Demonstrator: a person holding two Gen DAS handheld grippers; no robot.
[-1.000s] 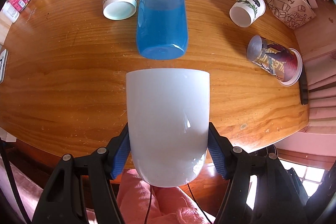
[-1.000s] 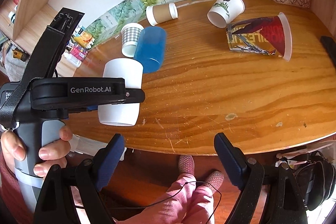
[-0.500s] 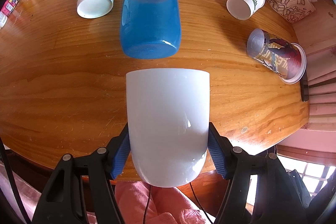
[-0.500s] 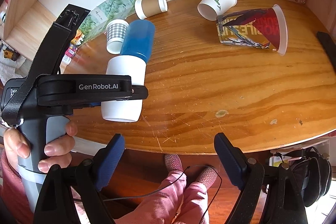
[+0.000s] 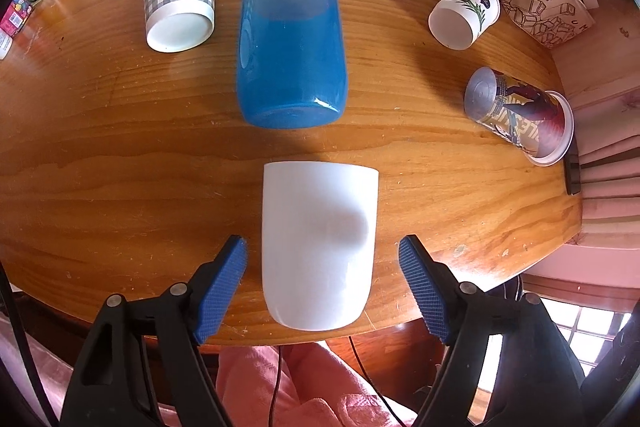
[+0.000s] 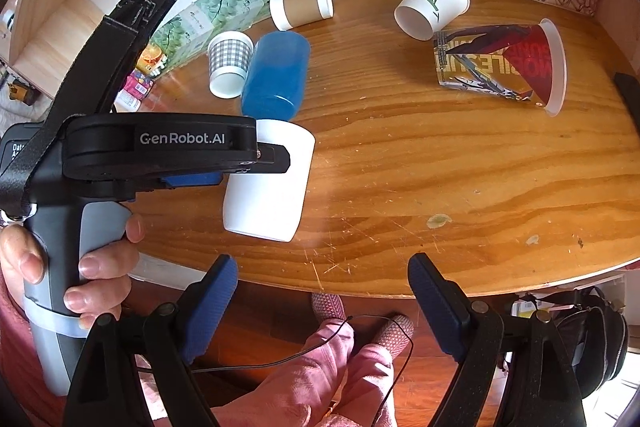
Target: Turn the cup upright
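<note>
Left claw point(image 5: 322, 281) stands wide, both pads clear of the white cup point(image 5: 318, 247) between them, which rests near the surface's point(image 5: 100, 147) front edge, long axis toward 12 o'clock; right claw point(image 6: 322, 301), also wide, is farther off.

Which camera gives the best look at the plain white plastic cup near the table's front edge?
The left wrist view: the plain white plastic cup sits centred and unobstructed between the open left gripper fingers, which do not touch it. In the right wrist view the cup is off to the left, its upper left part hidden behind the left gripper's black body.
</note>
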